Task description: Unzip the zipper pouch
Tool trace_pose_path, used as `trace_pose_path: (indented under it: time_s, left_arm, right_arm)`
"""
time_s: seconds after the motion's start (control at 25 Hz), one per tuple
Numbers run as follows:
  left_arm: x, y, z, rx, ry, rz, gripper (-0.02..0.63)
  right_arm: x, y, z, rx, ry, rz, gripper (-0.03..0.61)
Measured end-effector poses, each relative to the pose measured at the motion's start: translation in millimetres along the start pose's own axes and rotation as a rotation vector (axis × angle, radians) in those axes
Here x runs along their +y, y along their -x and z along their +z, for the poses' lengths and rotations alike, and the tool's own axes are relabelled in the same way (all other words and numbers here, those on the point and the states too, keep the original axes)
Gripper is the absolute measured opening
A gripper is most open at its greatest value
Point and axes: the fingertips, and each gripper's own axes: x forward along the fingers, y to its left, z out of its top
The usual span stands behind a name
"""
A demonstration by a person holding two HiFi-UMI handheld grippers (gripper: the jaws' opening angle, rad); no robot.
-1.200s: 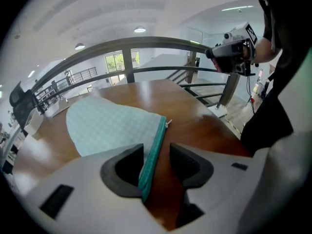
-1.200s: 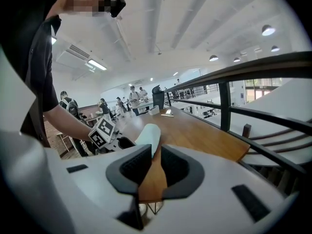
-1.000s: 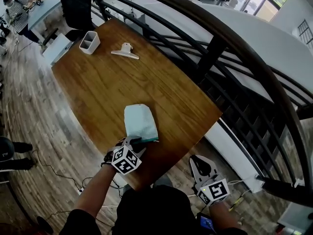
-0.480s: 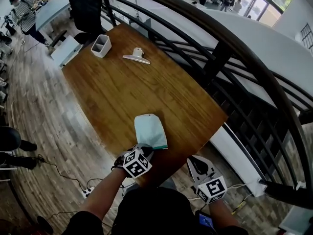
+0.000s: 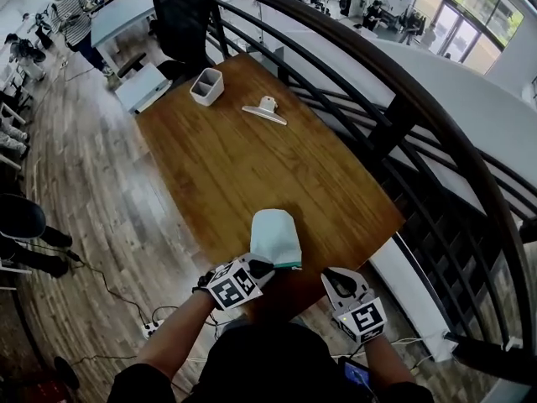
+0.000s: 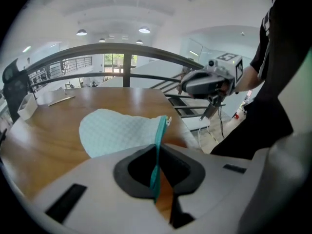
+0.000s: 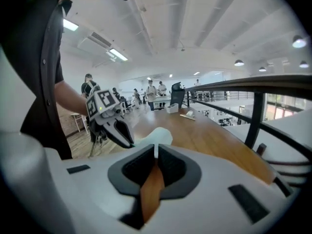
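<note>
Mint zipper pouch (image 5: 275, 236) lower centre; left gripper (image 5: 257, 267) jaws just closed on its teal edge; right gripper (image 5: 340, 281) clenched, empty.

No lettering can be read anywhere right now; the left marker cube (image 5: 232, 285), on the left gripper (image 5: 258, 266), shows only black-and-white square patterns, no letters or digits; it's the same for the right marker cube (image 5: 362, 319) on the right gripper (image 5: 337, 275); anything printed farther back in the room is too small to make out.
</note>
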Motion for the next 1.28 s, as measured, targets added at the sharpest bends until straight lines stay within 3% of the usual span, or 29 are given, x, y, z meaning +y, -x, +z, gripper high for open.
trace_pose_path:
  time_s: [0.28, 0.64, 0.96, 1.28]
  left_arm:
    - [12, 36, 17, -0.093, 0.021, 0.032, 0.029]
    - [12, 75, 24, -0.184, 0.05, -0.017, 0.029]
    - [20, 92, 20, -0.219, 0.081, -0.027, 0.03]
    - [22, 104, 14, -0.247, 0.123, -0.054, 0.031]
  right_arm:
    - [13, -36, 3, 0.078, 0.297, 0.106, 0.063]
    - [29, -78, 23, 0.11, 0.567, 0.258, 0.156]
    - [48, -109, 45, 0.08, 0.686, 0.336, 0.161]
    - [64, -116, 55, 0.069, 0.719, 0.387, 0.137]
